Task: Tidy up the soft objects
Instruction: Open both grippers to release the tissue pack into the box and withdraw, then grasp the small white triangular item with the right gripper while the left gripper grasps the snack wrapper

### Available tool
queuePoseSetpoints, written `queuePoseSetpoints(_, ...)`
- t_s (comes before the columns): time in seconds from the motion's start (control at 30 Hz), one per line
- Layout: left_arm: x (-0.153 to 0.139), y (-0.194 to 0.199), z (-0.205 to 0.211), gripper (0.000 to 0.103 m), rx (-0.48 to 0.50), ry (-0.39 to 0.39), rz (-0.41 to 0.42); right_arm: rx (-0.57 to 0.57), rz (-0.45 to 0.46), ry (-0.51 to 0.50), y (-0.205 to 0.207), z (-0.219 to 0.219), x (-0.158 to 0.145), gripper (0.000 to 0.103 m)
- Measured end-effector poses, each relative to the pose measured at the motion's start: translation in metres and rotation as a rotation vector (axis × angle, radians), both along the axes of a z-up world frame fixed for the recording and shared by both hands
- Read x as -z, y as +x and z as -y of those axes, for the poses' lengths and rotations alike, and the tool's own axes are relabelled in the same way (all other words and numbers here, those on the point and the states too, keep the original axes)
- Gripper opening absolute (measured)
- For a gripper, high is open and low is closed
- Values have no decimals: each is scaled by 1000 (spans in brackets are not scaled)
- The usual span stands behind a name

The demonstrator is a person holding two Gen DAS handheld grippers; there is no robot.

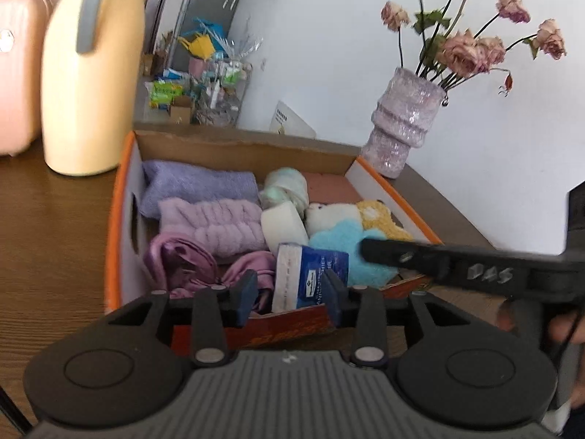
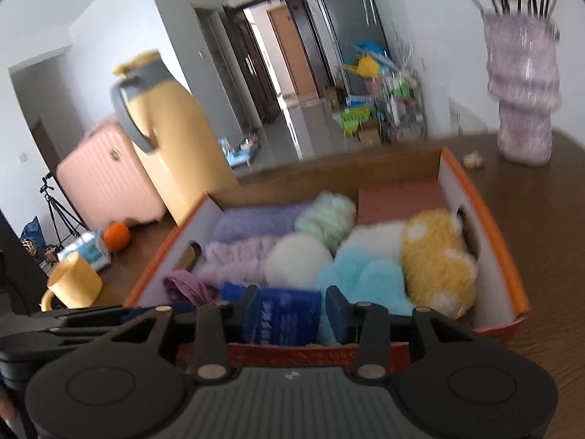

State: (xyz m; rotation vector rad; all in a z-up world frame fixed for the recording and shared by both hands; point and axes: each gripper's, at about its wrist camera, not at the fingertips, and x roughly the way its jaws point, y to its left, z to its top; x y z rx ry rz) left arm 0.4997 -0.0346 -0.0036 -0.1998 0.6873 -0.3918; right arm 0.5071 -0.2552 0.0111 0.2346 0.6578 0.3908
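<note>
An orange-rimmed cardboard box [image 1: 116,205] on the wooden table holds soft things: a lilac towel [image 1: 197,186], a pink ribbed headband [image 1: 215,223], a purple satin cloth [image 1: 182,263], a mint fluffy roll [image 1: 285,186], a white sponge [image 1: 285,225], a blue fluffy item [image 1: 343,241], a yellow plush [image 1: 380,217] and a blue tissue pack [image 1: 307,278]. My left gripper [image 1: 289,294] is open above the box's near wall, with the tissue pack between its jaws, not clamped. My right gripper [image 2: 292,311] is open over the same pack [image 2: 285,311]. The right gripper also reaches in from the right in the left wrist view [image 1: 369,247].
A yellow jug [image 1: 91,80] and a pink suitcase [image 1: 18,69] stand left of the box. A pink vase of dried roses [image 1: 402,120] stands at its far right corner. A yellow mug [image 2: 73,285], an orange [image 2: 117,236] and a tissue box [image 2: 87,252] lie at the left.
</note>
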Motion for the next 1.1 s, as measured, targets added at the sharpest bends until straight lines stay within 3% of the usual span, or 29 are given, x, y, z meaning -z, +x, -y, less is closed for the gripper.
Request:
queuePoseSetpoints(0.17, -36, -47, -15, 56, -28, 21, 97, 13, 134, -19, -51, 15, -51, 42)
queuePoseSetpoints(0.23, -48, -74, -23, 68, -30, 24, 145, 7, 214, -55, -88, 17, -69, 54)
queuePoseSetpoints(0.33, -54, -127, -33, 77, -54, 59, 226, -11, 315, -122, -144, 17, -77, 67)
queuePoseSetpoints(0.47, -41, -202, -40, 80, -97, 108, 297, -34, 352, -140, -217, 16, -59, 73)
queuePoseSetpoints(0.67, 0, -286, -38, 81, -166, 136, 284, -35, 325, -106, -292, 8, -6, 74)
queuePoseSetpoints(0.83, 14, -302, -41, 81, -175, 149, 247, -59, 259, -184, -305, -12, 27, 73)
queuePoseSetpoints(1.03, 21, -278, -36, 79, -181, 139, 243, -34, 231, -158, -286, -16, 35, 72)
queuePoseSetpoints(1.1, 22, -260, -30, 79, -170, 164, 253, -33, 212, -156, -264, -18, 36, 65)
